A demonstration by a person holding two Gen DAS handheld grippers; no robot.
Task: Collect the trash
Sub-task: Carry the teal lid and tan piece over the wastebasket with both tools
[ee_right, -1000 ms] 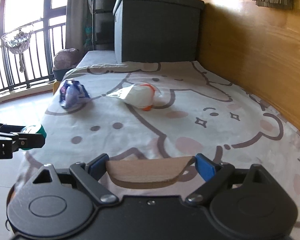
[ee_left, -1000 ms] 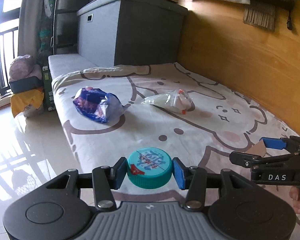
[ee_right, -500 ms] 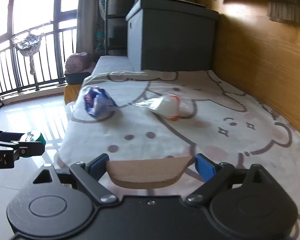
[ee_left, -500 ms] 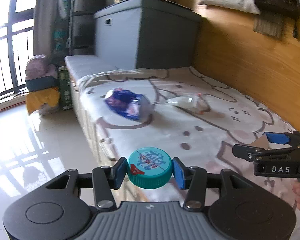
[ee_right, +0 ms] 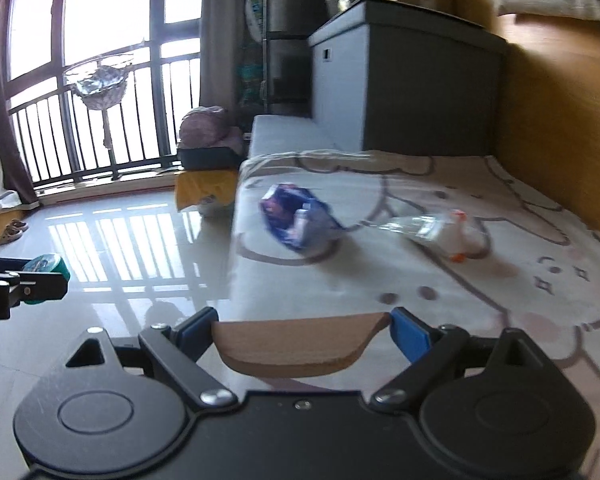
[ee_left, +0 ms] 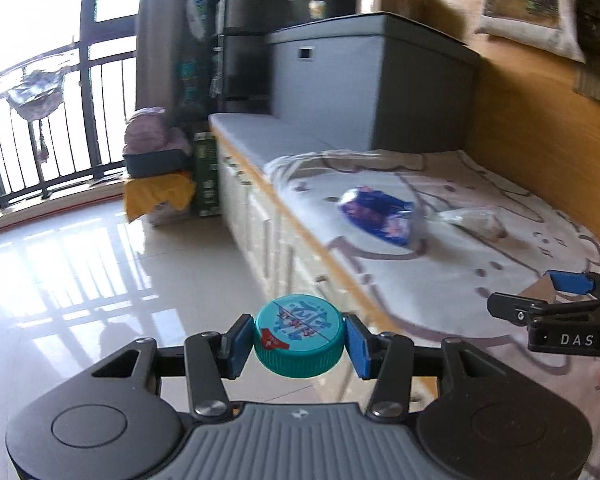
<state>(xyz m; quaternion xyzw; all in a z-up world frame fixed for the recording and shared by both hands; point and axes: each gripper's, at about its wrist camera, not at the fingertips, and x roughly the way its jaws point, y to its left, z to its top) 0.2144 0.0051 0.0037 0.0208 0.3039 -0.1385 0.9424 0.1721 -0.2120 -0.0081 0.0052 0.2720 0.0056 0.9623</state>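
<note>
my left gripper [ee_left: 299,338] is clamped on a teal bottle cap [ee_left: 299,335]; my right gripper [ee_right: 302,336] pinches a brown cardboard piece [ee_right: 300,346]. blue wrapper [ee_right: 294,220] lies at twelve o'clock on the bed [ee_right: 500,280].

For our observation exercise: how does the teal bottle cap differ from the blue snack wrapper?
The teal bottle cap is round and rigid; the blue snack wrapper is crumpled. The cap is clamped in the left gripper; the wrapper lies loose on the bed cover. Both carry printed designs.
</note>
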